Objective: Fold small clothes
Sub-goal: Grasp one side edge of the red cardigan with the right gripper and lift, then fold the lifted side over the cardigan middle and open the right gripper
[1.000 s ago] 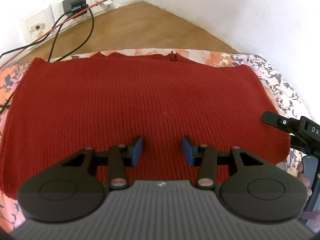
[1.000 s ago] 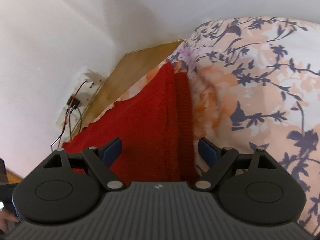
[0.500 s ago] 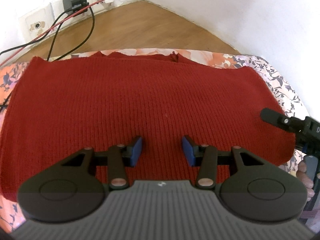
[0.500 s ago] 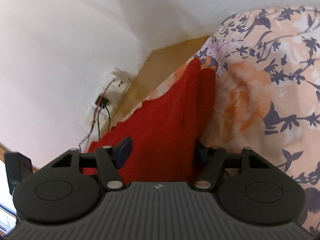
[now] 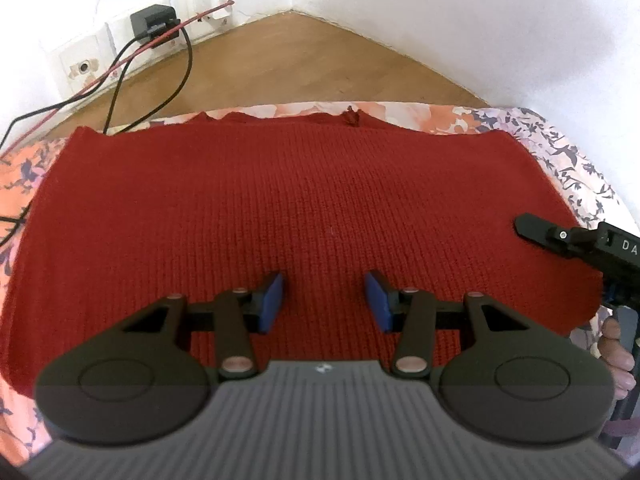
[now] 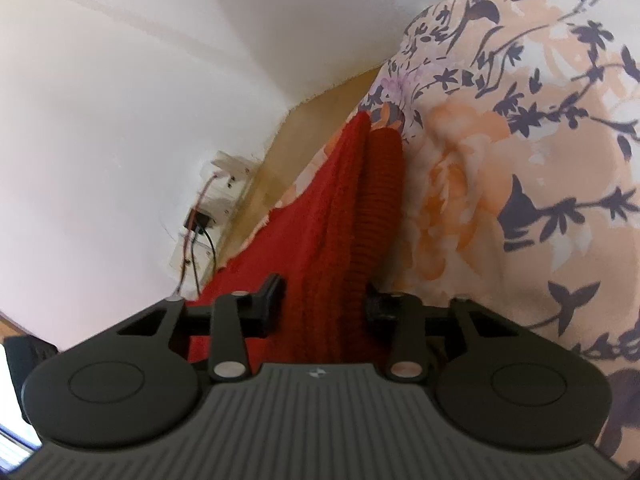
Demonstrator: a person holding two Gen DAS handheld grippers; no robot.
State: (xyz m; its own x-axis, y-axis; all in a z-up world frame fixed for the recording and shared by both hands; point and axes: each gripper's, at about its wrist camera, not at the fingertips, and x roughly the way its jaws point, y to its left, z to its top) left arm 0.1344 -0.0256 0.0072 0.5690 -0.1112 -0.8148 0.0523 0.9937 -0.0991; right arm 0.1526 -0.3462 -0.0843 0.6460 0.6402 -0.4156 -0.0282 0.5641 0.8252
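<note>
From my left wrist camera, I see the left gripper (image 5: pixel 324 300) hovering over the red sweater (image 5: pixel 304 208), its blue pads (image 5: pixel 272 302) standing apart with a clear gap between them and nothing caught in it. The sweater lies spread flat on the flowered bedsheet (image 5: pixel 560 148), filling most of the view, its far edge near the wooden floor (image 5: pixel 296 60). Beyond the floor, a black charger (image 5: pixel 154 22) sits in a white wall socket (image 5: pixel 80 68), with black and red cables (image 5: pixel 120 64) trailing down toward the bed. At the right edge I can see the right gripper (image 5: pixel 576 244) reaching in at the sweater's right edge, with a hand (image 5: pixel 618 354) around its handle below (only partly in frame).

From my right wrist camera, the right gripper (image 6: pixel 324 300) is at the sweater's (image 6: pixel 320 240) edge, seen side-on. The knit bunches up thickly between the two fingers (image 6: pixel 272 292), which are drawn in against it on both sides, so I take it as gripped. The bedsheet (image 6: pixel 520 160) fills the right side, and the white wall (image 6: pixel 120 100) with the socket (image 6: pixel 228 168) sits to the left.
</note>
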